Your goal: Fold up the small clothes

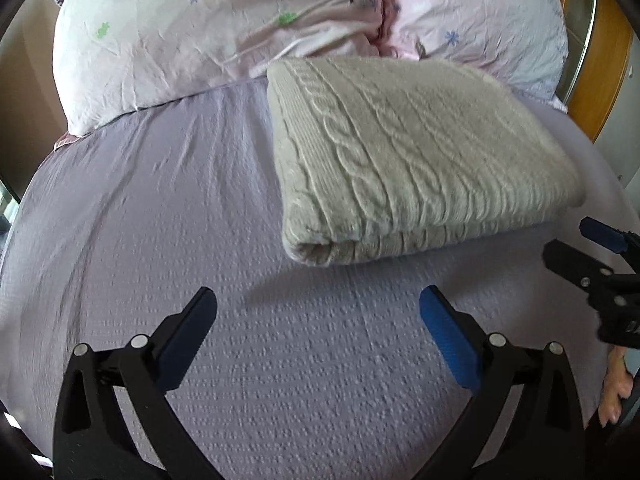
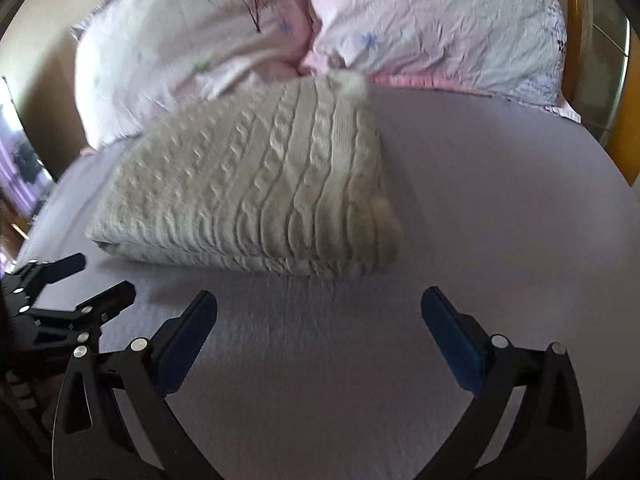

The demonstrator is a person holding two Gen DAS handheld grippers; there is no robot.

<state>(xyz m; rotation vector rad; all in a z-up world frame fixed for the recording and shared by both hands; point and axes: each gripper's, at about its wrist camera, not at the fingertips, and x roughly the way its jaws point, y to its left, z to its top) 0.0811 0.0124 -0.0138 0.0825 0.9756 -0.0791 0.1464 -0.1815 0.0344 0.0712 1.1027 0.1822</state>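
A cream cable-knit sweater (image 1: pixel 404 152) lies folded into a thick rectangle on the lilac bed sheet (image 1: pixel 160 208); it also shows in the right wrist view (image 2: pixel 256 192). My left gripper (image 1: pixel 318 304) is open and empty, hovering over the sheet just short of the sweater's near folded edge. My right gripper (image 2: pixel 320 304) is open and empty, also just short of the sweater's near edge. The right gripper shows at the right edge of the left wrist view (image 1: pixel 576 248), and the left gripper shows at the left edge of the right wrist view (image 2: pixel 104 276).
Two pale pink patterned pillows (image 1: pixel 200 28) (image 2: pixel 436 28) lie against the head of the bed behind the sweater. A wooden bed frame (image 1: pixel 600 80) rises at the far right. The sheet (image 2: pixel 500 208) stretches to the right of the sweater.
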